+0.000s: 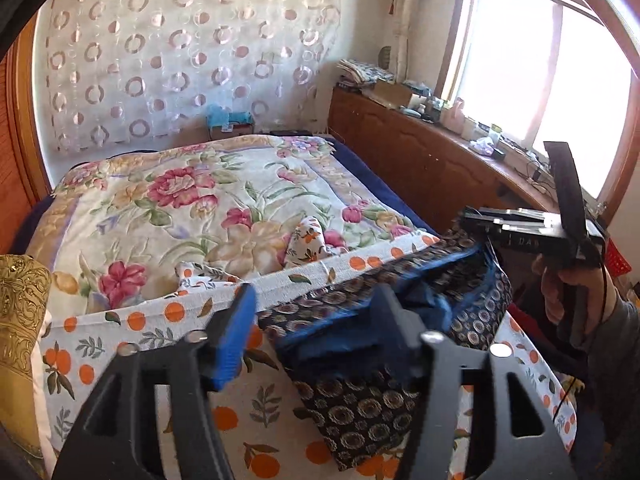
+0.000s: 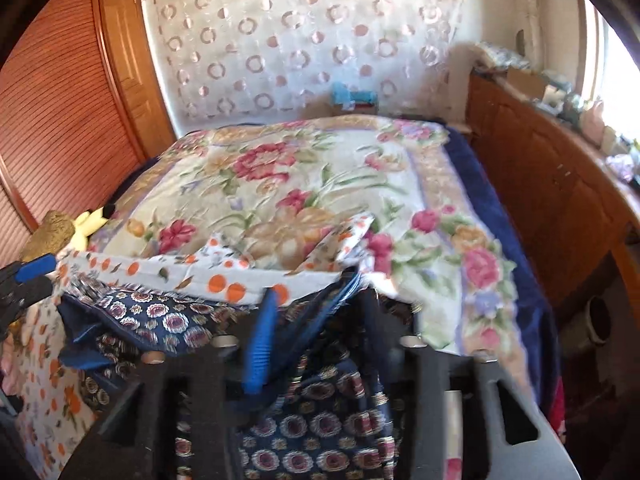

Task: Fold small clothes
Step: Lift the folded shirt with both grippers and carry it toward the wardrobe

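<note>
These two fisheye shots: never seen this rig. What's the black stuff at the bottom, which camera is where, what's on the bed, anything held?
No robot arm here: a person holds one two-finger gripper in each hand, with a camera on each looking along its fingers. The left wrist view shows the left gripper open above a dark blue patterned garment, with the right hand at the far right. The right wrist view shows the right gripper; blur hides whether it pinches that garment. The garment lies on an orange-print cloth, over a floral bedspread.
</note>
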### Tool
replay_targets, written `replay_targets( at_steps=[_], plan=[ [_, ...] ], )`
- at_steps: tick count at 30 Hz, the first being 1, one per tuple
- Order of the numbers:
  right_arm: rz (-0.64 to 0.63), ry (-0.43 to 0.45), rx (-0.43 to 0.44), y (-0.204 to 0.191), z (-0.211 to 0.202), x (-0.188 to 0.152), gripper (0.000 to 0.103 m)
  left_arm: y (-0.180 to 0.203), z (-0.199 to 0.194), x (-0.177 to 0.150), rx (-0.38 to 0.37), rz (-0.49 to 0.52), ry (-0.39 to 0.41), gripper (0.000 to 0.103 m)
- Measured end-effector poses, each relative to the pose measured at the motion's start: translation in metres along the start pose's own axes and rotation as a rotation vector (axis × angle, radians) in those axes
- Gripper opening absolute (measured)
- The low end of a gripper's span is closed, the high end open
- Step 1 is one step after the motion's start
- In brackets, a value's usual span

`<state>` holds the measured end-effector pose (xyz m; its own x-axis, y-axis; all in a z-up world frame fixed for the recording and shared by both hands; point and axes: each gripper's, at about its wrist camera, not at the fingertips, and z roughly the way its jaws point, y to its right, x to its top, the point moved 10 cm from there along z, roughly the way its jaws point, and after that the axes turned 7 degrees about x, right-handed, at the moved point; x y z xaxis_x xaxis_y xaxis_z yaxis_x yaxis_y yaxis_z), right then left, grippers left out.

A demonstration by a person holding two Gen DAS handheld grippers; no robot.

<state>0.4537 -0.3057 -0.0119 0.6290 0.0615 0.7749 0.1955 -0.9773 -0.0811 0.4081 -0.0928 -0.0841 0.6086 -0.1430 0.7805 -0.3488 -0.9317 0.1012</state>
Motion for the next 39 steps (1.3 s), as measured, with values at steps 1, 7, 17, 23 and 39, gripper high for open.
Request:
replay_targets(
  at_steps=[1, 7, 17, 23, 39],
  plan=[
    [-0.008, 0.021, -0.016, 0.000, -0.002, 0.001, 0.054, 0.000, -0.001, -0.003, -0.005, 0.004, -0.006, 0.069],
    [-0.080, 0.070, 0.004, -0.004, -0.055, -0.029, 0.057, 0.004, -0.005, -0.044, 0.018, 0.084, -0.070, 0.070],
    [-0.234, -0.069, 0.006, -0.048, -0.010, -0.077, 0.058, 0.000, 0.042, -0.041, 0.067, 0.075, -0.137, 0.070],
    [-0.110, -0.074, -0.062, -0.020, 0.010, -0.059, 0.063, -0.030, 0.071, -0.024, 0.149, -0.025, -0.150, 0.070],
    [-0.013, -0.183, 0.155, -0.032, 0.017, -0.084, 0.061, 0.002, 0.070, -0.054, 0.017, -0.080, -0.244, 0.050]
  ],
)
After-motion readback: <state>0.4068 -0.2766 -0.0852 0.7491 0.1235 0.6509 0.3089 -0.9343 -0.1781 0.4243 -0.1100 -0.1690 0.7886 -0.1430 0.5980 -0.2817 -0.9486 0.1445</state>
